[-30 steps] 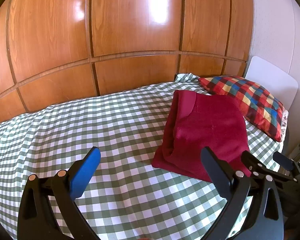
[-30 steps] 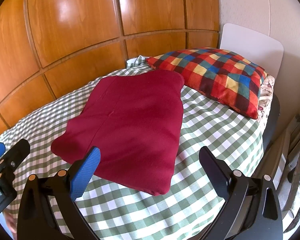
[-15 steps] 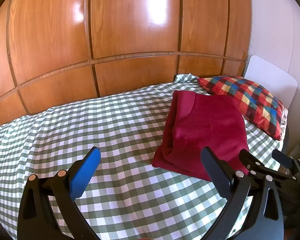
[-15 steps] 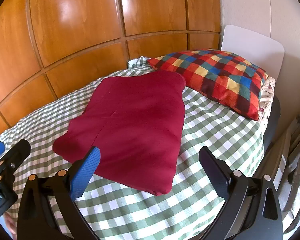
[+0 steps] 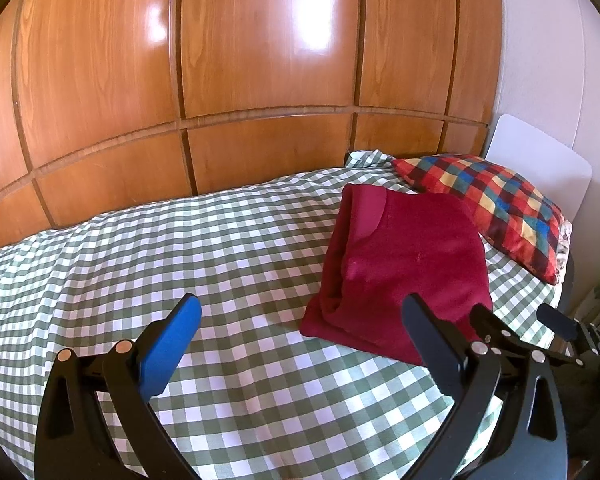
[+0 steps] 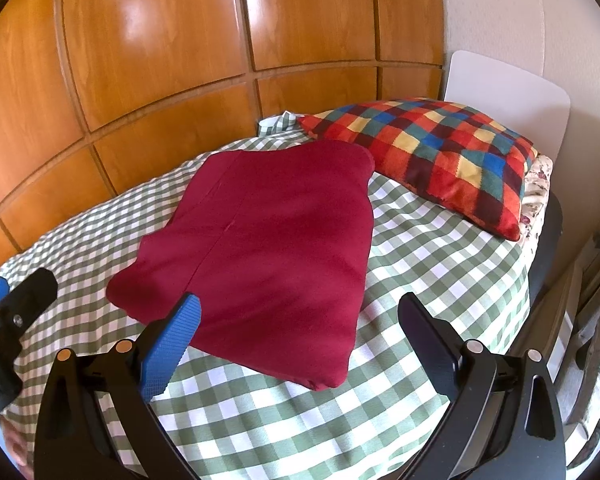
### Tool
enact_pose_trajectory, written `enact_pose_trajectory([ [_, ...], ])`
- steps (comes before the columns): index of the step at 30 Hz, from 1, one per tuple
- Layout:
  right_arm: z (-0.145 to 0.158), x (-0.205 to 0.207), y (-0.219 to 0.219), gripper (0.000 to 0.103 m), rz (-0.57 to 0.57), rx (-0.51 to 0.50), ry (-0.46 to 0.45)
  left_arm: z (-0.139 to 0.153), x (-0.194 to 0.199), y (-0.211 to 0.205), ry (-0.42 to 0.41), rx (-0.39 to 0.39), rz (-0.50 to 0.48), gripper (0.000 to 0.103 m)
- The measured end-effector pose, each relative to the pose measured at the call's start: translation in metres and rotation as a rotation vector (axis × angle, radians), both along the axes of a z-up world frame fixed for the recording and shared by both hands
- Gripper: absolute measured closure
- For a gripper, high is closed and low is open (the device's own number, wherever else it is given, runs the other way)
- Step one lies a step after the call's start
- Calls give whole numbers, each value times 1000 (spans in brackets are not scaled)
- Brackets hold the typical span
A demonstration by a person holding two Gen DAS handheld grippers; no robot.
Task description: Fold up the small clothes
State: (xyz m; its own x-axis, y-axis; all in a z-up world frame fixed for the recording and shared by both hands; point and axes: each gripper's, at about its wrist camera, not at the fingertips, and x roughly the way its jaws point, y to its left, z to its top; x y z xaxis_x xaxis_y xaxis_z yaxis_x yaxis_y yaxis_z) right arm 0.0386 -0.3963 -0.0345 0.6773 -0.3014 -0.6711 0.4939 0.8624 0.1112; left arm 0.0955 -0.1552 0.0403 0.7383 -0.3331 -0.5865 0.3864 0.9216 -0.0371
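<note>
A dark red garment (image 5: pixel 404 276) lies folded in a flat rectangle on the green-and-white checked bed (image 5: pixel 180 264), near the pillow end. It fills the middle of the right wrist view (image 6: pixel 268 248). My left gripper (image 5: pixel 300 316) is open and empty, held above the bedcover to the left of the garment. My right gripper (image 6: pixel 300 314) is open and empty, just short of the garment's near edge. The right gripper's fingers (image 5: pixel 500 328) show at the lower right of the left wrist view. The left gripper's fingers (image 6: pixel 16 304) show at the left edge of the right wrist view.
A multicoloured checked pillow (image 6: pixel 432 160) lies beyond the garment against a white headboard (image 6: pixel 508 100). A glossy wooden panelled wall (image 5: pixel 240 80) runs along the far side of the bed. The bed's right edge (image 6: pixel 540 248) drops off beside furniture.
Both grippers have drawn back slightly from the garment and stayed open. The garment has not moved.
</note>
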Motion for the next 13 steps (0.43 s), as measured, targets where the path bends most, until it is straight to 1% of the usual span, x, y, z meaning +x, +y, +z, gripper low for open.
enact_pose_trajectory([
  [3, -3, 0, 0, 5, -2, 3, 4, 0, 3, 3, 6, -28, -8, 3],
  [8, -6, -2, 1, 5, -9, 7, -1, -3, 4, 1, 5, -6, -11, 3],
  [13, -6, -2, 3, 5, -11, 4, -4, -8, 7, 1, 34, 2, -6, 3],
])
